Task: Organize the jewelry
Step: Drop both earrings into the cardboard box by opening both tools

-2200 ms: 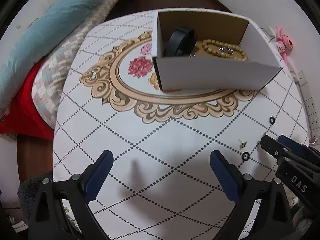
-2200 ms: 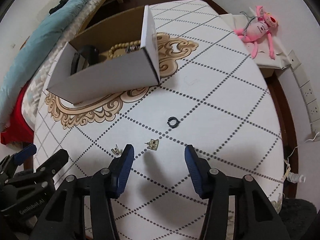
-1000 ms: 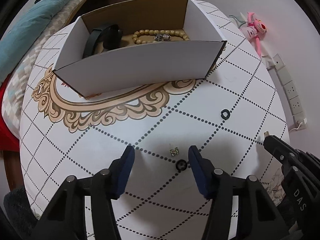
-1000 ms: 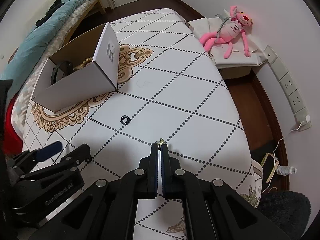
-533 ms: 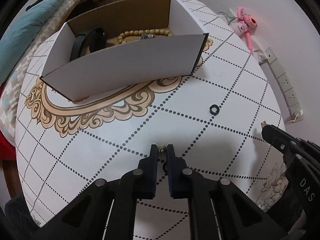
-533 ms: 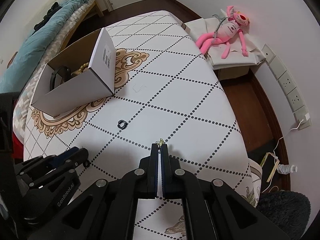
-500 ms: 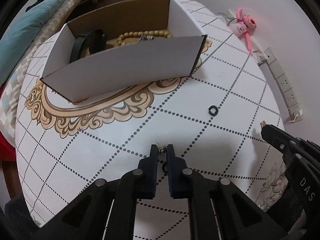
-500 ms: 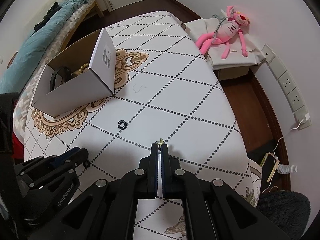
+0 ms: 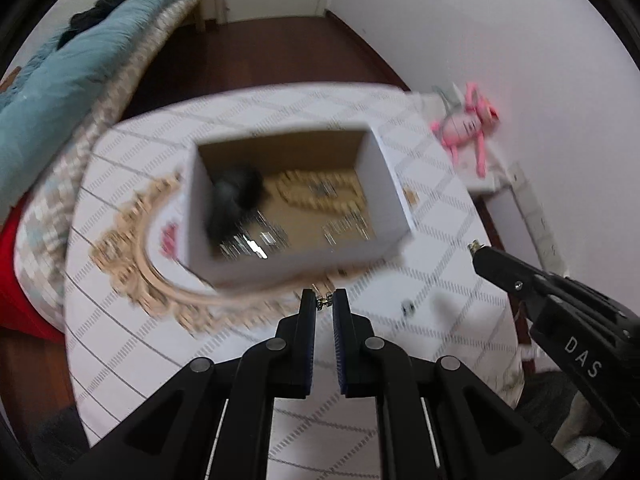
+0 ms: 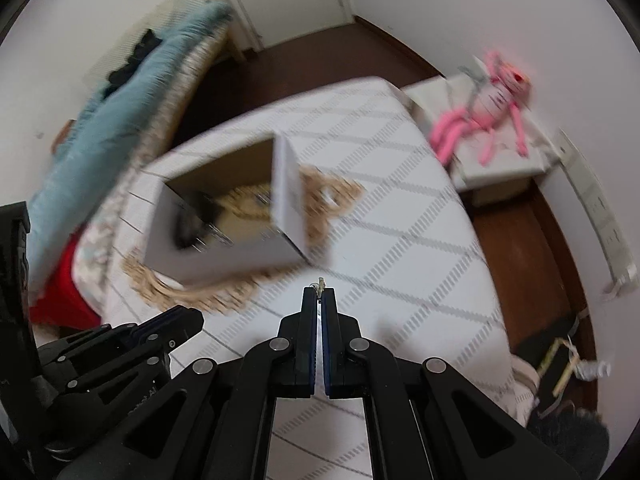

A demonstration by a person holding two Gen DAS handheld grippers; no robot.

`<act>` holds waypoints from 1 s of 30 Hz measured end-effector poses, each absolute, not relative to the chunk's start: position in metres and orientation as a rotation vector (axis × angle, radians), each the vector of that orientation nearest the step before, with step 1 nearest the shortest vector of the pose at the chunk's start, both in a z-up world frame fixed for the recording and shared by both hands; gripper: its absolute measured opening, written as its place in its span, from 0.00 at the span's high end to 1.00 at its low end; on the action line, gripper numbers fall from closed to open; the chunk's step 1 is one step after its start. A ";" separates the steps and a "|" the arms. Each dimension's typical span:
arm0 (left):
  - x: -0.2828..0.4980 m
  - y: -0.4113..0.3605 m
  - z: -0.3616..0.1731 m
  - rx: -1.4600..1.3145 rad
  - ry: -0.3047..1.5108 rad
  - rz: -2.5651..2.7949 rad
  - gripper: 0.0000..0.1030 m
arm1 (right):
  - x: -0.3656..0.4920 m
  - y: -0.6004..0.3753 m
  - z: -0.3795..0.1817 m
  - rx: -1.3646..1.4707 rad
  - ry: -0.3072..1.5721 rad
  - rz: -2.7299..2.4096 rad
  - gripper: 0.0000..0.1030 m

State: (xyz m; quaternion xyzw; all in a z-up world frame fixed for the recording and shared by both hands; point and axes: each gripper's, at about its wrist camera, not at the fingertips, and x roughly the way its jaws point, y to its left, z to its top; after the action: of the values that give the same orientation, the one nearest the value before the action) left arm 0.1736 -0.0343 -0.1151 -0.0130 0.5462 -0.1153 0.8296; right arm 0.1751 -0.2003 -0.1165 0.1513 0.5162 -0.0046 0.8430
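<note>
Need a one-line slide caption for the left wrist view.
Left hand-held gripper pinches a small earring above the table, facing the open cardboard box of jewelry; motion-blurred.

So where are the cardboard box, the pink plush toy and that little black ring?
cardboard box (image 9: 292, 258): left wrist view, near white wall.
pink plush toy (image 10: 490, 106): right wrist view, torso.
black ring (image 9: 408, 307): left wrist view, blurred ring itself.

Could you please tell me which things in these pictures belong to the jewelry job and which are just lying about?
Job:
left tongs, shut on small earring
right tongs, shut on second earring
cardboard box holding wooden bead bracelet
black ring on table

Lying about:
pink plush toy
blue blanket
</note>
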 end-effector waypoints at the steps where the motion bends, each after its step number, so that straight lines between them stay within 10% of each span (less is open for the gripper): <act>1: 0.183 -0.030 -0.112 -0.031 1.151 -0.236 0.94 | 0.184 -0.196 -0.113 0.321 1.085 0.006 0.98; 15: 0.270 0.008 -0.119 -0.016 1.235 -0.121 0.87 | 0.306 -0.161 -0.144 0.249 1.286 0.116 0.97; 19: 0.272 0.015 -0.119 -0.003 1.221 -0.074 0.43 | 0.311 -0.166 -0.142 0.234 1.290 0.099 0.96; 30: 0.258 0.025 -0.121 0.036 1.165 0.016 0.00 | 0.296 -0.165 -0.137 -0.001 1.267 -0.061 0.05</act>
State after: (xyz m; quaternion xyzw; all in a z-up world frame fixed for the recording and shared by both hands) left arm 0.2582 0.0251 -0.1209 0.0170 0.5499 0.0075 0.8350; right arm 0.2964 -0.1652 -0.1367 -0.0002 0.5917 -0.0286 0.8056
